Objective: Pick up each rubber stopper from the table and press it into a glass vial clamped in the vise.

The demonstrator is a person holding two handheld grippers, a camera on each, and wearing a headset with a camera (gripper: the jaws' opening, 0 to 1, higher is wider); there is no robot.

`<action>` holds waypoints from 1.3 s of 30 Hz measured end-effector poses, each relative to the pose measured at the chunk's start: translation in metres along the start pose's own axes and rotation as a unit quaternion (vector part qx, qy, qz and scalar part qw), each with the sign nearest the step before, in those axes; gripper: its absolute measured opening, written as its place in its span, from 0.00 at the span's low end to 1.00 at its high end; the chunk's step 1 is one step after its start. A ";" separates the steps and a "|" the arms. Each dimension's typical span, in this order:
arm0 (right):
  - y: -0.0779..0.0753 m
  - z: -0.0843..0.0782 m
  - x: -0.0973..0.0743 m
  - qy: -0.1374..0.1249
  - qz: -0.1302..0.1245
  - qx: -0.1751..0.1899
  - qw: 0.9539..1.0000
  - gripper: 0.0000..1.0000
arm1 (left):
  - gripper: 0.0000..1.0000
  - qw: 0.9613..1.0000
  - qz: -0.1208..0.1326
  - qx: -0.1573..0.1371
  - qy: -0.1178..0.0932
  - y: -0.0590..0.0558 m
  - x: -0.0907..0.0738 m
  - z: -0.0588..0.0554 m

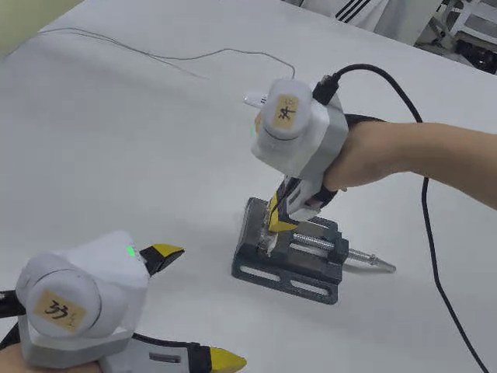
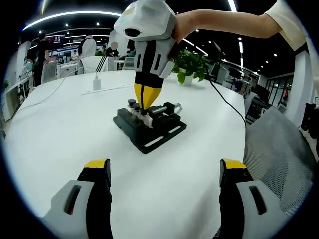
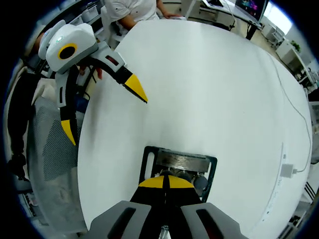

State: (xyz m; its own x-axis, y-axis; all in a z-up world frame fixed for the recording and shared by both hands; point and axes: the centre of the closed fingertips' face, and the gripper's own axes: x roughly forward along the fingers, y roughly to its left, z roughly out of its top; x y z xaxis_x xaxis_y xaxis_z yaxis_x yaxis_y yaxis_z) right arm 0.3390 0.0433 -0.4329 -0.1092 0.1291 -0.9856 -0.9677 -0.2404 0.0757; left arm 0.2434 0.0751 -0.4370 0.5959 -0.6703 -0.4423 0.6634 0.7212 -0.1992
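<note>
Right gripper [image 1: 279, 221] points straight down over the vise, held from the right by the person's hand [image 1: 373, 155]. Its yellow-tipped jaws are pressed together with no gap that I can see in its own view [image 3: 167, 181]. From my seat I cannot tell whether a stopper is pinched between the tips.

The white table [image 1: 116, 155] carries everything. My left gripper [image 1: 196, 305] hovers at the near left corner, well apart from the vise. Its jaws are spread wide with nothing between them, as its own view [image 2: 165, 167] and the right gripper view [image 3: 102, 112] both show.

The dark grey vise [image 1: 291, 272] sits right of centre on the table, with its screw handle [image 1: 373, 262] sticking out to the right. In the left gripper view the vise [image 2: 149, 134] lies straight ahead, beyond the open jaws.

The vials [image 2: 135, 107] stand in a short row clamped in the vise, each with a dark top, probably a stopper, though they are too small to be sure. The right gripper's tips [image 2: 145, 102] come down on the row, touching or just above it at its right end. In the right gripper view round vial mouths [image 3: 199, 183] show just right of the closed tips.

A black cable [image 1: 427, 194] trails from the right gripper toward the near right. A thin grey wire [image 1: 155, 56] lies on the far side of the table.
</note>
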 end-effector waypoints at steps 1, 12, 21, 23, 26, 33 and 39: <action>0.001 -0.001 0.000 0.000 0.000 0.027 1.000 0.00 | 0.89 1.000 0.000 0.001 0.000 0.001 0.000 0.000; 0.001 -0.001 0.001 0.024 -0.012 0.027 0.999 0.00 | 0.89 1.000 0.002 -0.004 0.000 0.004 0.000 -0.001; -0.001 -0.003 0.003 0.033 -0.010 0.029 0.999 0.00 | 0.89 1.000 0.001 0.001 -0.009 0.002 0.004 0.009; 0.001 -0.002 0.004 0.032 -0.013 0.027 0.999 0.00 | 0.89 1.000 0.003 0.004 -0.009 0.003 0.003 0.011; 0.001 -0.002 0.004 0.033 -0.017 0.024 0.999 0.00 | 0.89 1.000 0.004 0.004 -0.012 0.003 0.002 0.013; 0.006 -0.002 0.000 -0.026 -0.017 0.038 0.999 0.00 | 0.89 1.000 0.006 0.006 -0.020 -0.005 -0.003 0.021; 0.004 -0.001 0.001 -0.033 -0.025 0.032 0.999 0.00 | 0.89 1.000 0.009 0.013 -0.017 -0.006 -0.004 0.025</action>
State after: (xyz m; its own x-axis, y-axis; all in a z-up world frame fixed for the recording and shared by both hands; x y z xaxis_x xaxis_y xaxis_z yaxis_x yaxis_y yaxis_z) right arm 0.3348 0.0416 -0.4341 -0.0737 0.2027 -0.9765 -0.9847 -0.1701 0.0390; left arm 0.2480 0.0693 -0.4119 0.6223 -0.6639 -0.4147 0.6645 0.7281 -0.1684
